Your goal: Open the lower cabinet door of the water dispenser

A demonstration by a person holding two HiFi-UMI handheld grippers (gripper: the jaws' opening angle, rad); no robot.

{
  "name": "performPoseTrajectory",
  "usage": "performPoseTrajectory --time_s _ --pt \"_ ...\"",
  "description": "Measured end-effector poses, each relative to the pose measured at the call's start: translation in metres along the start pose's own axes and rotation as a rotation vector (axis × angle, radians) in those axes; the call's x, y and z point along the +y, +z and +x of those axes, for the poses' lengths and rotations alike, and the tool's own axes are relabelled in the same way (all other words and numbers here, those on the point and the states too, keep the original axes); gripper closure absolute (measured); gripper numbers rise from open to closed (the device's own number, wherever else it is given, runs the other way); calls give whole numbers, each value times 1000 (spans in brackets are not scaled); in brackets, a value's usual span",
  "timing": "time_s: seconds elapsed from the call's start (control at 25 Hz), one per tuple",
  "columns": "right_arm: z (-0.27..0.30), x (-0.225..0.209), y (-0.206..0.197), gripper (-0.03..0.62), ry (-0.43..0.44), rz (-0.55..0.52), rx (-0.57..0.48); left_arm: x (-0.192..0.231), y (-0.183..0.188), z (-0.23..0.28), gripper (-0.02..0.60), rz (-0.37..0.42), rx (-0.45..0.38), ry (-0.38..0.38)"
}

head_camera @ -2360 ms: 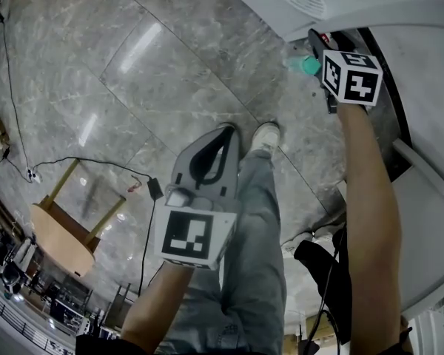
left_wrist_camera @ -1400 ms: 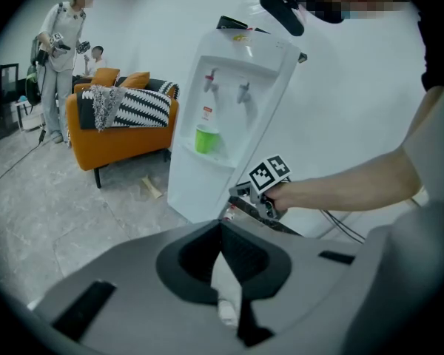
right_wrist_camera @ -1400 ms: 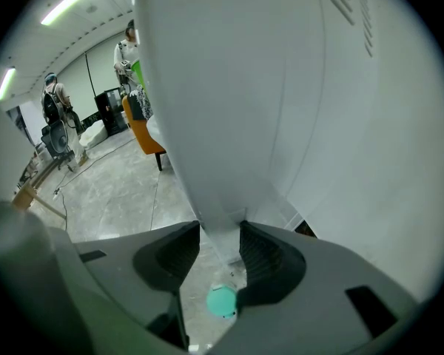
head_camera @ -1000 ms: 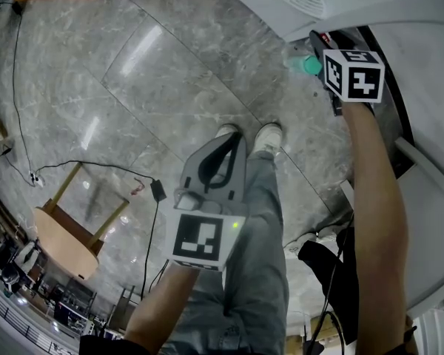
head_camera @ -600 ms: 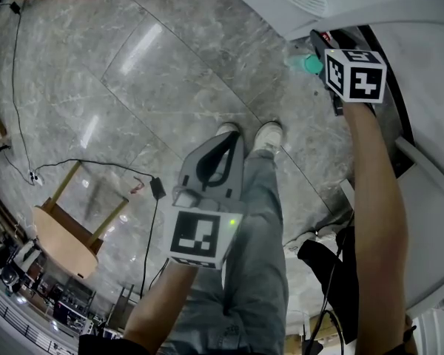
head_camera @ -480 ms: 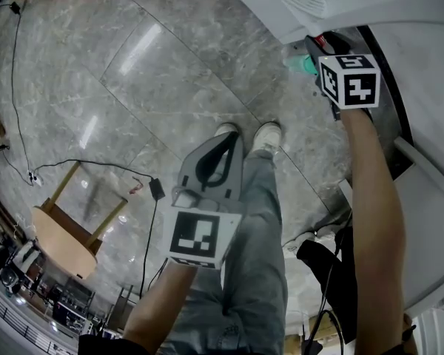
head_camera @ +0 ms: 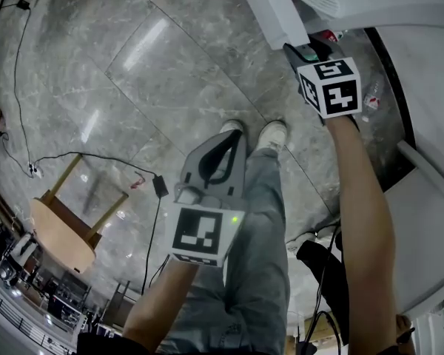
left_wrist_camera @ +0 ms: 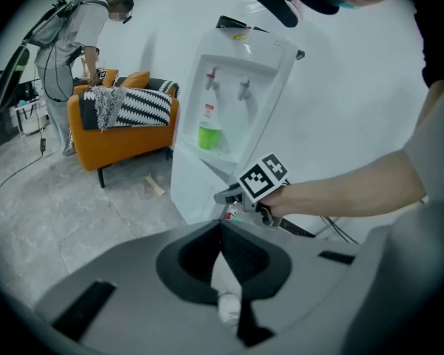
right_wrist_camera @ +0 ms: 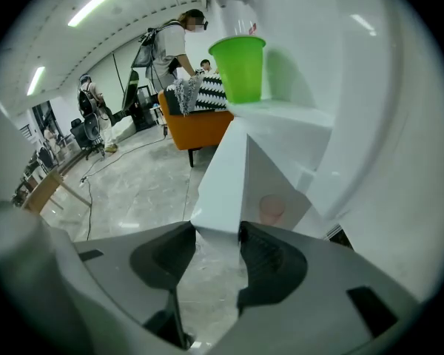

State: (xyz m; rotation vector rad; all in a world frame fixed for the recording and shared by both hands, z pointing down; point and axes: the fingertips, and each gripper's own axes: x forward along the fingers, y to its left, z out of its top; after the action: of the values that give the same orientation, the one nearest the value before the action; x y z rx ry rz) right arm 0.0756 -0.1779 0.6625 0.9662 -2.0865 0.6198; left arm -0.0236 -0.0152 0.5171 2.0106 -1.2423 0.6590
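Right gripper (right_wrist_camera: 218,231) works the free edge of the cabinet door (right_wrist_camera: 223,170), low on the water dispenser (left_wrist_camera: 233,87), below the shelf carrying the green cup (right_wrist_camera: 238,69). Its jaws have just been widening, yet the door's lower corner sits between them and fills the gap. As far as the right gripper view shows, it touches both sides, which reads as a clamp on the panel, eased rather than let go. The hold is on the outer edge, probably because pulling there, away from the hinge side, swings the panel most easily. The gripper is angled downward since the door sits close to the floor (head_camera: 170,72). The door stands swung out from the dispenser body with a wedge-shaped opening behind it, and the head view shows the white panel angled away from the dark cabinet mouth. Judged: well open, perhaps not fully. Left gripper (head_camera: 224,134) hangs over the person's legs, well apart from the dispenser, jaws closed tip to tip with nothing in them. It seems to be parked idle, clear of the door's arc. Relative to the right jaws, the door edge rises straight ahead of them, with the panel face to the left of that view and the cabinet interior to the right. From the left gripper, the door lies ahead, beyond the right gripper, with no contact.
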Motion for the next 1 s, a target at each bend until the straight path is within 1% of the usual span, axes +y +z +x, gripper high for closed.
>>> performPoseTrajectory --time_s 0.08,0.16,0.24,0.36,0.44,0.68,0.8,1.0 --pt "2 11 1 396 18 -1 -1 4 1 -3 571 -17 0 12" --pt "4 25 3 398 49 -24 -3 10 1 -6 571 -29 -2 21" --pt "6 40 5 414 78 -61 -1 14 0 -7 571 -26 -3 22" --pt "11 58 11 419 113 -92 -1 18 2 -9 571 -33 -10 20" --pt "13 70 15 446 138 -114 -6 19 3 -11 571 -39 -12 23" --pt "21 113 33 471 227 -237 0 23 2 -14 571 -56 -19 20" --pt "27 127 42 488 251 -273 -5 26 4 -16 571 -93 -22 33" --pt "40 146 55 524 281 -352 1 33 2 -17 571 -99 -26 42"
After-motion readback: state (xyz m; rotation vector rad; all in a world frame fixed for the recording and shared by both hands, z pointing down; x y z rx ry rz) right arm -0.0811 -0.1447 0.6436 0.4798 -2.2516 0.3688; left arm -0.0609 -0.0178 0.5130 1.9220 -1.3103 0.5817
